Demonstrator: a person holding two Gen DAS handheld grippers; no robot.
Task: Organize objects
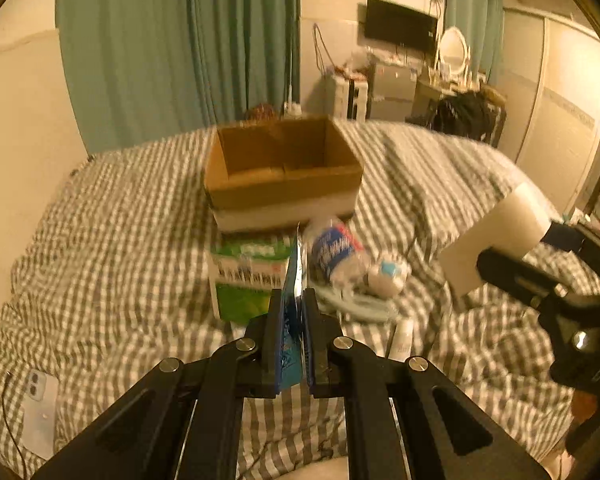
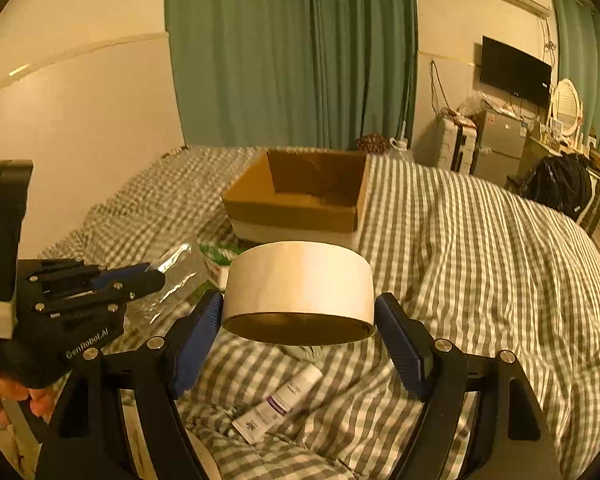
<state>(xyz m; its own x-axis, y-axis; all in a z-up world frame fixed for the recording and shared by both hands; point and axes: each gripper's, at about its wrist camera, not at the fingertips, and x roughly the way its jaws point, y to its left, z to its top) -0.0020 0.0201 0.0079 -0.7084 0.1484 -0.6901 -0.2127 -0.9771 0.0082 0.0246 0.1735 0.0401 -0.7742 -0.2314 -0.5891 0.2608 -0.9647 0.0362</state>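
**Both claws loaded above the bed, box waiting beyond**

Left gripper (image 1: 293, 300) is clenched on a thin packet (image 1: 296, 268), blue on one face and silvery along its edge, which stands upright between the two black fingers and sticks out past their tips. From the right wrist view the same gripper (image 2: 156, 276) shows at the left edge, with crinkled clear film (image 2: 176, 276) at its tip and a hand (image 2: 4, 396) below it.

Right gripper (image 2: 299, 312) grips a wide roll of pale tape (image 2: 298, 280) by its sides; the blue pads (image 2: 198, 328) press against the roll, whose open core faces down and towards the camera. In the left wrist view the roll (image 1: 496, 240) hangs at the right, off the bedding.

An open cardboard box (image 1: 280, 184) sits on the checked duvet (image 1: 120, 240), ahead of both grippers, its bottom resting on something white. Just in front of it lie a green and white carton (image 1: 244, 276), a crumpled bottle with a blue label (image 1: 336, 252) and a small white round item with a blue patch (image 1: 388, 274); these are blurred. A white tube (image 2: 280, 404) lies on the duvet below the tape. A white phone (image 1: 40, 408) lies at the lower left of the bed.

Green curtains (image 2: 292, 52) hang behind the bed.
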